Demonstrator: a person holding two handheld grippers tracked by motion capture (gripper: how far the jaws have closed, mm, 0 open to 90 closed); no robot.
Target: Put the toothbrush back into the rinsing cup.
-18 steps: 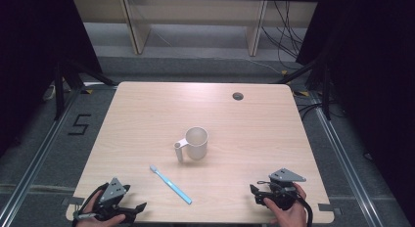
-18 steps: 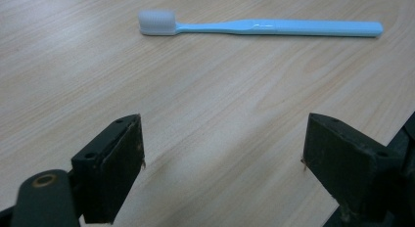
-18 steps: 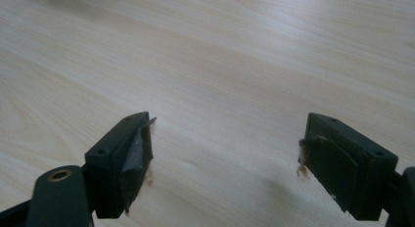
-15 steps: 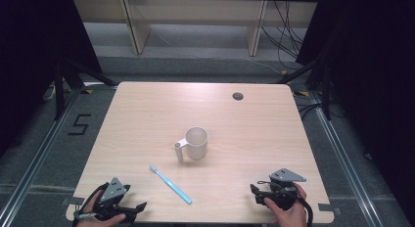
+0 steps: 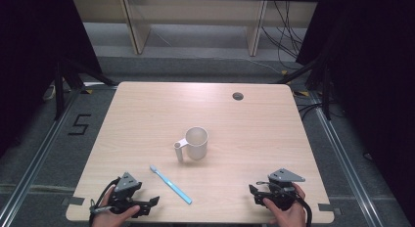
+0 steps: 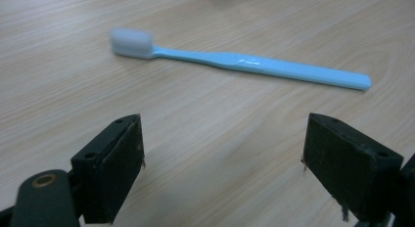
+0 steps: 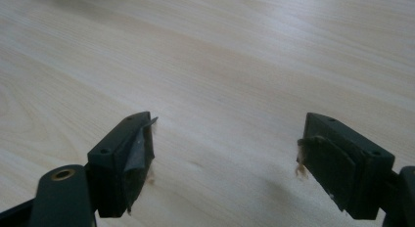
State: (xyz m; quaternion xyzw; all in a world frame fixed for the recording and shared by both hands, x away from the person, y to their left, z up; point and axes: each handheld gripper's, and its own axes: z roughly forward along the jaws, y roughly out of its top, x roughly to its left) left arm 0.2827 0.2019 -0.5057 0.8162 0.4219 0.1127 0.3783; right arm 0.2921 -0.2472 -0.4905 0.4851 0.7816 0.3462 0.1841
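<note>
Left gripper (image 6: 222, 158) jaws spread wide, nothing between; blue toothbrush (image 6: 235, 60) lies flat just ahead at 12 o'clock, bristles left. Right gripper (image 7: 225, 158) likewise agape over bare table (image 5: 147, 114). High view adds upright white mug (image 5: 195, 144); its interior unreadable.

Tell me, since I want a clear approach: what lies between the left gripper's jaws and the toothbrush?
Nothing but bare table: the left gripper view shows plain wood between the open left gripper and the blue toothbrush.

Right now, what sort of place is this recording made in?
Probably a lab or recording booth: a bare wooden table walled by dark curtains, loose cables behind, and a taped number five on the floor.
</note>
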